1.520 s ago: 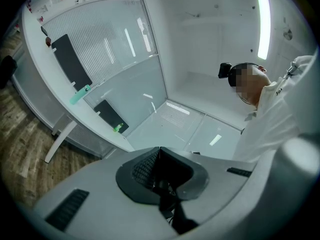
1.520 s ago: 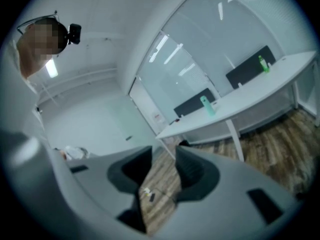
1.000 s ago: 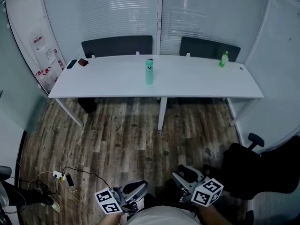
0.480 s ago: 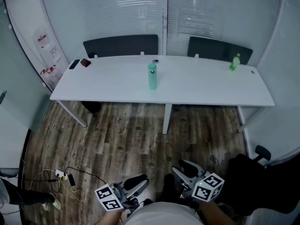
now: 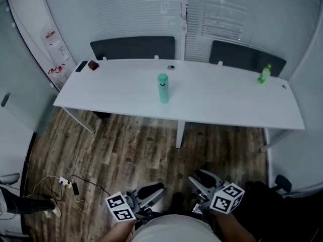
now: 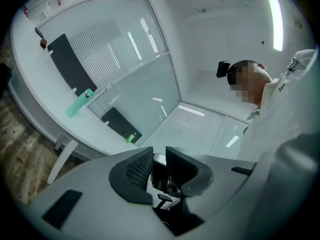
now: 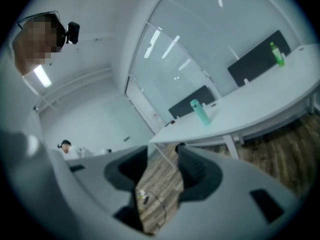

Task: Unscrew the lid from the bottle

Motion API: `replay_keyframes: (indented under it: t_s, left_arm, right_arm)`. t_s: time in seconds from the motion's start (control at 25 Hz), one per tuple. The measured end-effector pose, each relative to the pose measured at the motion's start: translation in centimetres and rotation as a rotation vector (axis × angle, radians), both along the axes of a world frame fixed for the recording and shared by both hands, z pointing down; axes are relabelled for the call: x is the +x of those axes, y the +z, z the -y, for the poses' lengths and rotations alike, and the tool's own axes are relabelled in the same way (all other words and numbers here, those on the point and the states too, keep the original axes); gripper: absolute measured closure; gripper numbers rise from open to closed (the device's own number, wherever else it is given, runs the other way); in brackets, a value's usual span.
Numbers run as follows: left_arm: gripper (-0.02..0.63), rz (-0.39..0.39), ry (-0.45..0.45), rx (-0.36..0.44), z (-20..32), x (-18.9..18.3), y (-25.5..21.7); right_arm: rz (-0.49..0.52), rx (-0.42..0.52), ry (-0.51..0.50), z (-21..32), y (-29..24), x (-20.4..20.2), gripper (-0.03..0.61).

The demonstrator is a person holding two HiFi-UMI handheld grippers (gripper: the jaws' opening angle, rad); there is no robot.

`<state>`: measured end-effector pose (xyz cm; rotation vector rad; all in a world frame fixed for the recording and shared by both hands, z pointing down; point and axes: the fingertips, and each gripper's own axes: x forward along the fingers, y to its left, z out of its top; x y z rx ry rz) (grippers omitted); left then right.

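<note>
Not started: capped bottle (image 5: 163, 88) on counter (image 5: 227, 102), well apart from both empty tools; left hand-held gripper (image 5: 151, 192) just opened slightly, right hand-held gripper (image 5: 203, 179) released.

My head view looks steeply down across the floor (image 5: 136, 145) to the distant worktop (image 5: 217, 97); both gripper views, held low and tilted, share that worktop and bottle (image 5: 163, 88)

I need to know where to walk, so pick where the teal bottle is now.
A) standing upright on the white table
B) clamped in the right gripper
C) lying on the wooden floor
A: the teal bottle stands upright near the middle of the white table.
</note>
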<state>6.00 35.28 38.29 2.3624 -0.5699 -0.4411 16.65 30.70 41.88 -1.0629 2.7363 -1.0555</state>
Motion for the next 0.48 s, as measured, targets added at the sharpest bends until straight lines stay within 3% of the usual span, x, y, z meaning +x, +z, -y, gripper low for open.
replay_keyframes:
  t_s: [0.48]
  left_arm:
    - [0.526,0.006,-0.016,-0.018,6.4,0.7,0.2]
  right_arm:
    - [-0.011,-0.014,-0.02,5.8,0.5,0.7,0.377]
